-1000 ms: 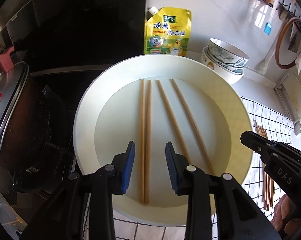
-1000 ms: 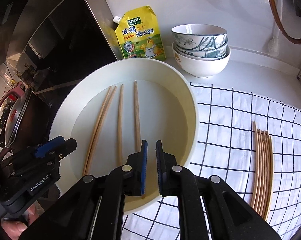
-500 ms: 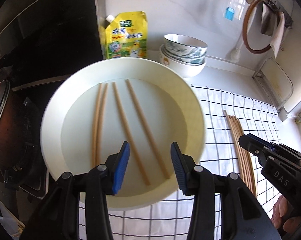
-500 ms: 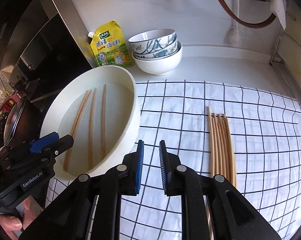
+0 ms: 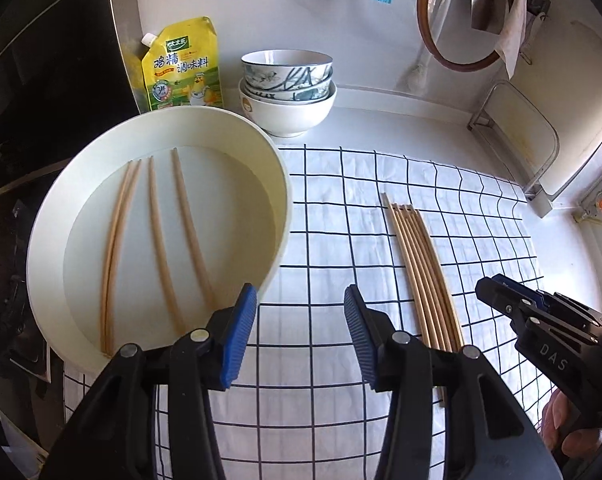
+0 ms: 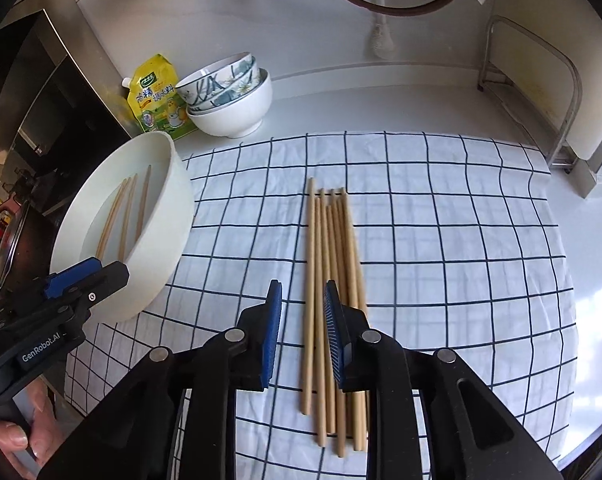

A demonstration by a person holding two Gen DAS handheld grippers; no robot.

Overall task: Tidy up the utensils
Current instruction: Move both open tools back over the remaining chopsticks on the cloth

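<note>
Left tongs (image 5: 299, 328) empty, jaws apart and just been widening, over the checked cloth (image 5: 341, 232) on the surface. Right tongs (image 6: 301, 334) slightly apart, just been opening, above six chopsticks (image 6: 333, 280) on the cloth. Four chopsticks (image 5: 157, 240) lay in the white basin (image 5: 279, 168).

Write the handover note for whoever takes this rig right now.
Left hand-held gripper: open, empty, jaws just widening, over the checked cloth beside the white basin.
Right hand-held gripper: open, empty, jaws just opening, above the chopstick bundle on the cloth.
Done: several chopsticks lie together on the cloth.
Left: four chopsticks in the basin.
</note>
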